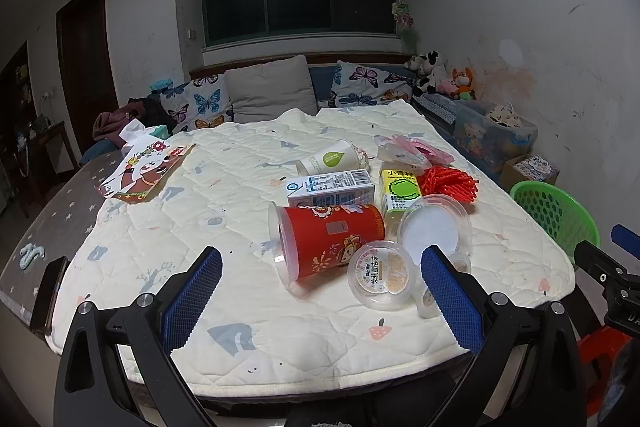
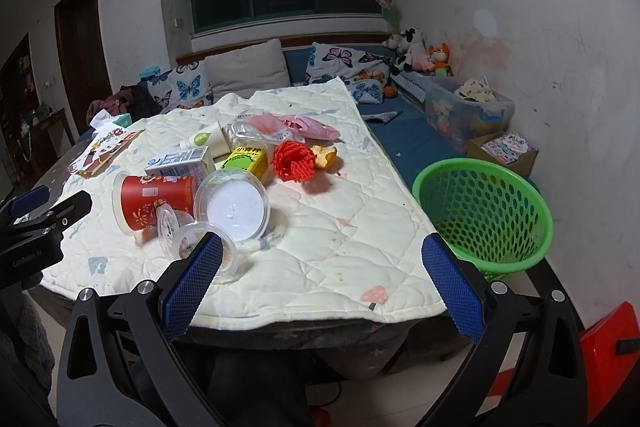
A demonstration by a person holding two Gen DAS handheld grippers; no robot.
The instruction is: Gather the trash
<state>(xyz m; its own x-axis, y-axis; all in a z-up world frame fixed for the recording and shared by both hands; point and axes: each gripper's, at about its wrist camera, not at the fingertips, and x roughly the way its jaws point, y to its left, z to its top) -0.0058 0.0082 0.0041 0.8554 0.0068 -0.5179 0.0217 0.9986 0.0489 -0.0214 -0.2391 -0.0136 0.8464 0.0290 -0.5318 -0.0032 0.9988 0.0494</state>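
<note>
Quilted pad [image 1: 224, 163] covering the table is carrying the trash: red cup [image 1: 328, 247] lying sideways beside 2 cartons. I am holding left gripper [image 1: 320, 293] and right gripper [image 2: 320, 283] spread, empty; green basket [image 2: 484, 215] is sitting right of the table.

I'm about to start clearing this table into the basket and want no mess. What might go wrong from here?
The red cup lies on its side against the small jelly cups; lifting it may roll them off the near edge. The big clear lid leans tilted and could slip. The green basket sits beside the table, so short drops may land on the floor.
</note>
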